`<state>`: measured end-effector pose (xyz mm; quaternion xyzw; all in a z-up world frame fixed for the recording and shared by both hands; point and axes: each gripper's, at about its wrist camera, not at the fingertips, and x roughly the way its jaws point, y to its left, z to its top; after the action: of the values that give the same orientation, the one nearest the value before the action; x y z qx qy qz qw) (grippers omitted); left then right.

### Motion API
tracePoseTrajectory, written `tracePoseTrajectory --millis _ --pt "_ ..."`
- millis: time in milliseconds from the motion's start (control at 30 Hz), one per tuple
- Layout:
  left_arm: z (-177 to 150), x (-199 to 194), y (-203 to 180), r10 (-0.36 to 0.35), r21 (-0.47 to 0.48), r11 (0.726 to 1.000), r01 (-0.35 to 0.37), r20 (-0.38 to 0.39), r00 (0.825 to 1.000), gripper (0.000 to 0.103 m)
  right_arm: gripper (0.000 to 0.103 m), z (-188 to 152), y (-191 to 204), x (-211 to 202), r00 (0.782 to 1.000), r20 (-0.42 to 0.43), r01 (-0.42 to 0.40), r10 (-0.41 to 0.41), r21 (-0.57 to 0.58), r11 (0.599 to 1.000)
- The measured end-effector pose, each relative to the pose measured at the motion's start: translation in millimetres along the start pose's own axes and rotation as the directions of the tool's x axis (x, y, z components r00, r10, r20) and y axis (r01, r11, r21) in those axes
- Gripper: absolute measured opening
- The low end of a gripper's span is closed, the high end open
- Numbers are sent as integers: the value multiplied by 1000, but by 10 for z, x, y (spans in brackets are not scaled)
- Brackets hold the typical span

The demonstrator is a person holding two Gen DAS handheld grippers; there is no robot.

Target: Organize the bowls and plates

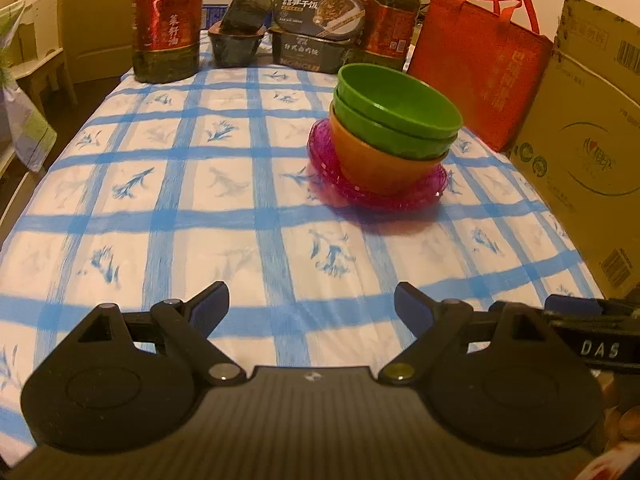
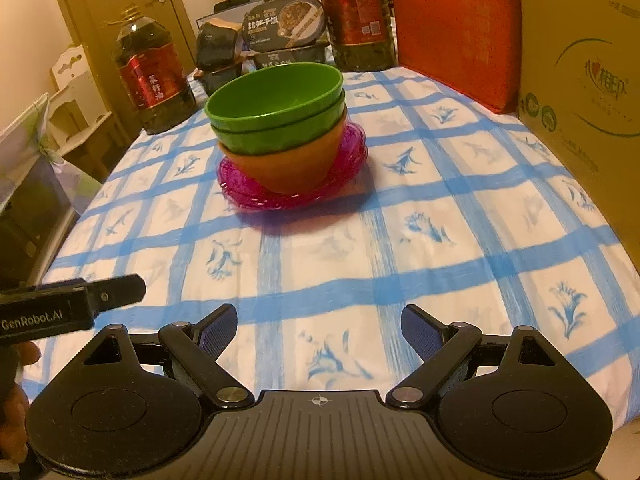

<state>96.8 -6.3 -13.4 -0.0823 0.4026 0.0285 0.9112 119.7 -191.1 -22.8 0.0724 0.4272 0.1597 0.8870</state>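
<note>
Three bowls [image 1: 394,120] nested, on stacked plates [image 1: 376,196], mid counter [image 1: 200,200]. Oil jugs [image 1: 168,24], food boxes [image 1: 318,28] behind. Bag [image 1: 480,64], carton [image 1: 588,140] right.

I read "GenRobot.AI" on the side of the left gripper [image 2: 72,312] where it shows in my right wrist view, and "DAS" on the right gripper [image 1: 592,330] in my left wrist view. The Chinese lettering on the oil bottles [image 1: 168,20], meal boxes [image 1: 318,6], red bag [image 1: 480,68] and cardboard box [image 1: 588,128] I cannot read reliably.
</note>
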Motion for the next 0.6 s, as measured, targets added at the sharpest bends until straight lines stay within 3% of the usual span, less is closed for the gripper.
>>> tracePoseTrajectory --millis 600 --pt "-351 -310 -13 24 -13 1000 -25 -27 999 88 89 -244 140 -293 1000 -7 14 -14 -45 999"
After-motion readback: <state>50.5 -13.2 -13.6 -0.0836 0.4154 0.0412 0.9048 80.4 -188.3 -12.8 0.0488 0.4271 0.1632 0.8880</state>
